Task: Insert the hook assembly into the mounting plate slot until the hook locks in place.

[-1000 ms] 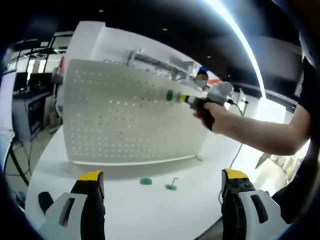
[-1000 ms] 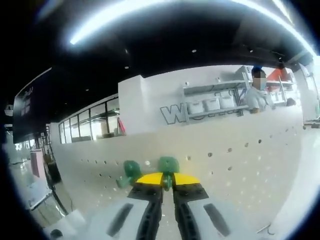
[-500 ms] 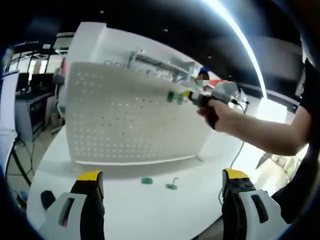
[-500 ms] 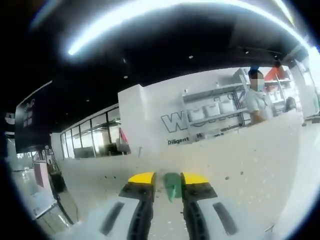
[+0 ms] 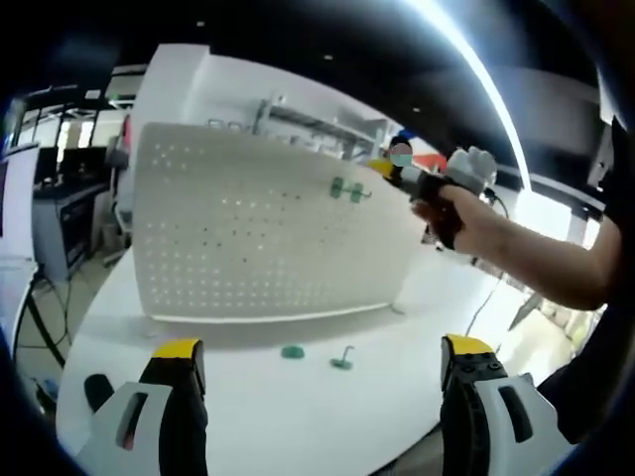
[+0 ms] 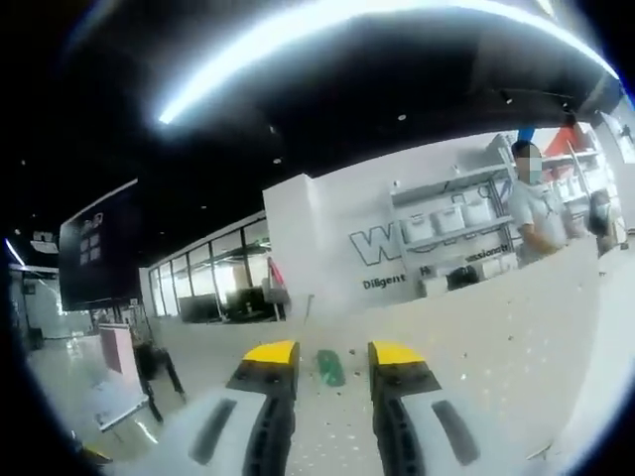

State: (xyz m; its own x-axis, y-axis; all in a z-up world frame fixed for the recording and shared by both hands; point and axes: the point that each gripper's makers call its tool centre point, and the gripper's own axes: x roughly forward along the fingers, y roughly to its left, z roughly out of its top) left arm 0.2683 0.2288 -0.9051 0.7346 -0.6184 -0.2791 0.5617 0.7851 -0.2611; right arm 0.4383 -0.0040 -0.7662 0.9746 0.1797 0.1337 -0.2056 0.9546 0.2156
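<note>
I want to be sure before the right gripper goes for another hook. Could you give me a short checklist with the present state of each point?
1. Right gripper released: ok, its jaws stand apart with the green hook between them, not clamped.
2. Two green hooks on the pegboard: ok, both sit side by side near its upper edge.
3. Hooks locked in their slots: cannot tell, too small to judge.
4. Left gripper free: ok, jaws wide apart, nothing between them.
5. Spare parts on the table: ok, a green piece and a hook piece lie before the board.
</note>
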